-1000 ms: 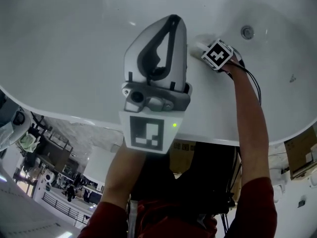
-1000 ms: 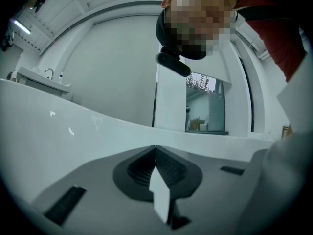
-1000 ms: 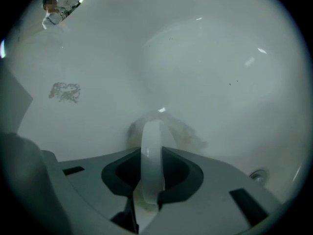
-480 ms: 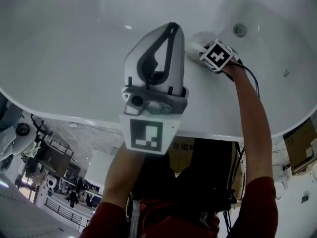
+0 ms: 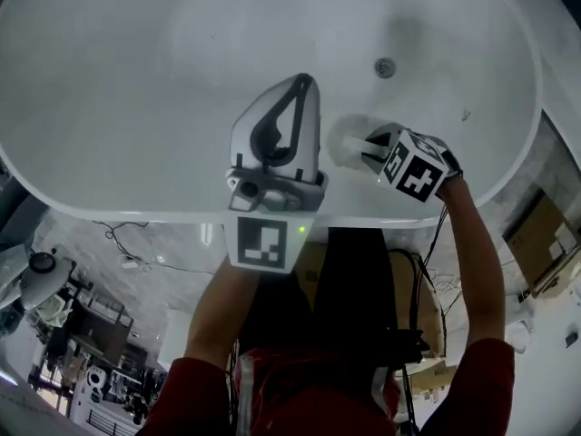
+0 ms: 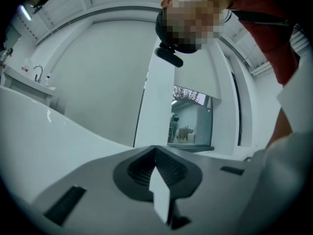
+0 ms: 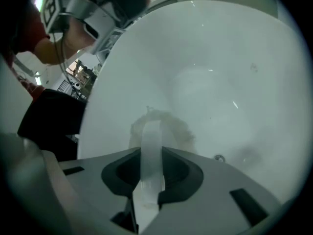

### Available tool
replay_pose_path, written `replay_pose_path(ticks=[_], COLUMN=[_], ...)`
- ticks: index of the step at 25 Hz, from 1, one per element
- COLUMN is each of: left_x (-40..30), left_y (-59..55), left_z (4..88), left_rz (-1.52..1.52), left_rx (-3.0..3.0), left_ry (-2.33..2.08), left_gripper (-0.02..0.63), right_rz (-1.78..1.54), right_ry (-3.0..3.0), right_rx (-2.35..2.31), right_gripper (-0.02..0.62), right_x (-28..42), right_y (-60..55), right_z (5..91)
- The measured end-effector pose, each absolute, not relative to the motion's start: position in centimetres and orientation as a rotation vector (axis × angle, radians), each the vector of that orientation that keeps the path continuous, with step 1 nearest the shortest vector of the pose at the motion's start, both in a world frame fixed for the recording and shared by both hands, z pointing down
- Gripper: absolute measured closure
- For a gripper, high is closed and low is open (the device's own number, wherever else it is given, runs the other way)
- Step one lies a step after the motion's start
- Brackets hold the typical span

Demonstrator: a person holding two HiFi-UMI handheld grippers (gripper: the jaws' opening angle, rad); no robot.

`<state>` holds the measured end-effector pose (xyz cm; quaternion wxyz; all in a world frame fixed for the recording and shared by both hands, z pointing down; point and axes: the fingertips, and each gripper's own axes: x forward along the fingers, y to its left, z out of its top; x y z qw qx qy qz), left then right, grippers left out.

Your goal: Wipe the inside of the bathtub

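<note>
The white oval bathtub (image 5: 118,107) fills the upper head view, its drain (image 5: 385,66) at the upper right. My right gripper (image 5: 365,149) is shut on a white cloth (image 5: 343,141) that lies against the tub's near inner wall. In the right gripper view the cloth (image 7: 164,124) bunches past the closed jaws, with the drain (image 7: 219,157) lower right. My left gripper (image 5: 302,82) hovers over the near wall beside the cloth, shut and holding nothing. The left gripper (image 6: 155,150) view faces the room, not the tub.
The tub's near rim (image 5: 136,209) runs just in front of the person's body. Cardboard boxes (image 5: 537,236) stand on the floor at the right. Cables (image 5: 127,239) and equipment (image 5: 41,275) lie on the floor at the left.
The right gripper has dragged the cloth away from the drain toward the near wall. The head camera has pulled back, so more of the tub shows. The left gripper stays shut.
</note>
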<state>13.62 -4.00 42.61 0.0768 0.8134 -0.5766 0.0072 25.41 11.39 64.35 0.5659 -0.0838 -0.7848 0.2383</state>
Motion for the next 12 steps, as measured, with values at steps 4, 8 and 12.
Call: replay_pose_path(ticks=[4, 8, 12], left_x=[14.5, 16.3, 18.1], left_y=[-3.2, -3.7, -4.7], left_z=[41.1, 38.8, 37.7], left_rz=[0.018, -0.008, -0.007], left_rx=[2.484, 2.474, 2.469], left_ry=[-1.694, -1.692, -1.689], left_gripper=[0.591, 0.591, 0.591], right_rz=[0.510, 0.558, 0.638], right_ry=[-1.814, -1.788, -1.799], right_rx=[-0.248, -0.250, -0.203], right_gripper=[0.505, 0.505, 0.505], right_x=[27.4, 30.5, 32.3], right_y=[14.4, 16.2, 16.1], right_z=[58.9, 55.3, 55.6])
